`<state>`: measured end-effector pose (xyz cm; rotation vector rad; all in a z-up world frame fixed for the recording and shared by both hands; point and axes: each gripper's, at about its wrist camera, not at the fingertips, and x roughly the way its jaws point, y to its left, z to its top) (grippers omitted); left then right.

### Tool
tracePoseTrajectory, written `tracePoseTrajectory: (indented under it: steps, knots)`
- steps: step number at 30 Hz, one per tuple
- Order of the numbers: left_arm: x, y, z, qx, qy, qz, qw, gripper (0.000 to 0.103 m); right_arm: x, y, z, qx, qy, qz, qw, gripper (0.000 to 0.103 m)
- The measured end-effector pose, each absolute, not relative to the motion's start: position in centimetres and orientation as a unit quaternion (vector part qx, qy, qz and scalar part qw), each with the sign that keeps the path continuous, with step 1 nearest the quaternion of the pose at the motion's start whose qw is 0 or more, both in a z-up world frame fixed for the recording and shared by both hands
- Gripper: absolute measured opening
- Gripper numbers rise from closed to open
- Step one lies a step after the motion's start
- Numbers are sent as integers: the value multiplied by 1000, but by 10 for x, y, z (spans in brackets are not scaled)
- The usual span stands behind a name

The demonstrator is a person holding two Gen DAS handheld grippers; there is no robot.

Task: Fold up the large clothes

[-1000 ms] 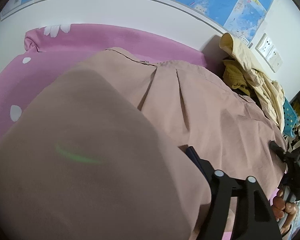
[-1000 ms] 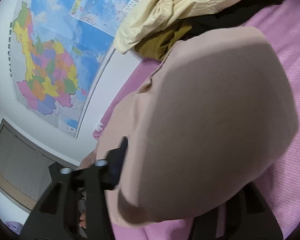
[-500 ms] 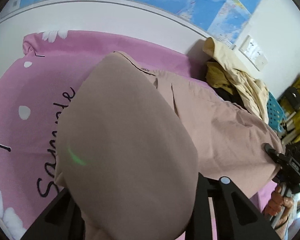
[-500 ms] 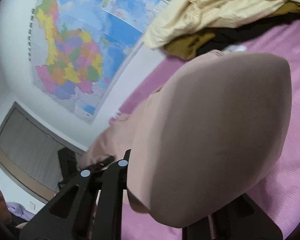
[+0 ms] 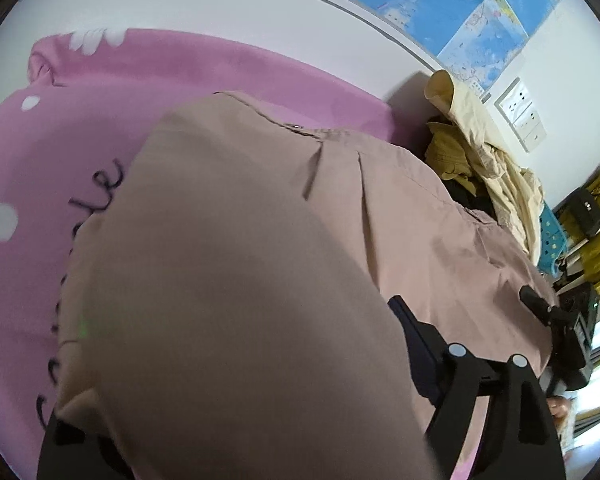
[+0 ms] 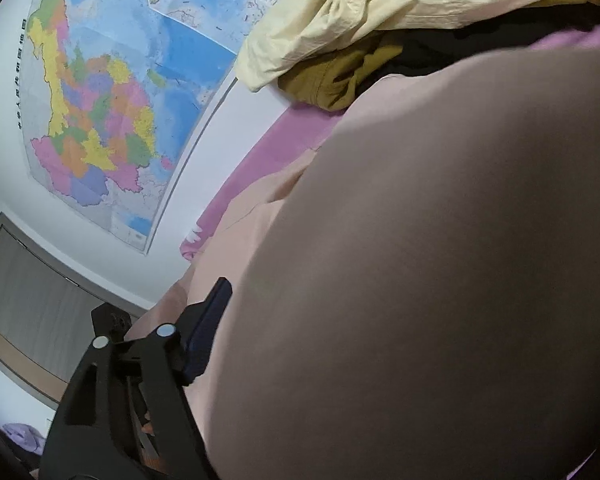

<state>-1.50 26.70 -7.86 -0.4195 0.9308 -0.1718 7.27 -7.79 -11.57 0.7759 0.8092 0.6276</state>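
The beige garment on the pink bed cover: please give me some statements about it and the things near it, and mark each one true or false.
1. The beige garment lies on a pink cover with black lettering. True.
2. A pile of clothes sits past the far end of the garment, near the wall. True.
3. The topmost piece of that pile is bright red. False: it is pale yellow, with an olive piece under it.
4. The wall behind the bed is bare. False: maps hang on it.
5. Beige fabric drapes over the left tongs, hiding much of that view. True.
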Motion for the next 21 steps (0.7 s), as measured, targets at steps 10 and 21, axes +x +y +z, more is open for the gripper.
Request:
tracePoseTrajectory:
  steps: [10,21]
  knots:
    - [-14,266,-65,-183,443,-28,877,22,91,-72,-116,377,393,341,766,15]
    - [2,315,21,-162,395,-23,904,15,115,-26,-33,341,354,403,772,13]
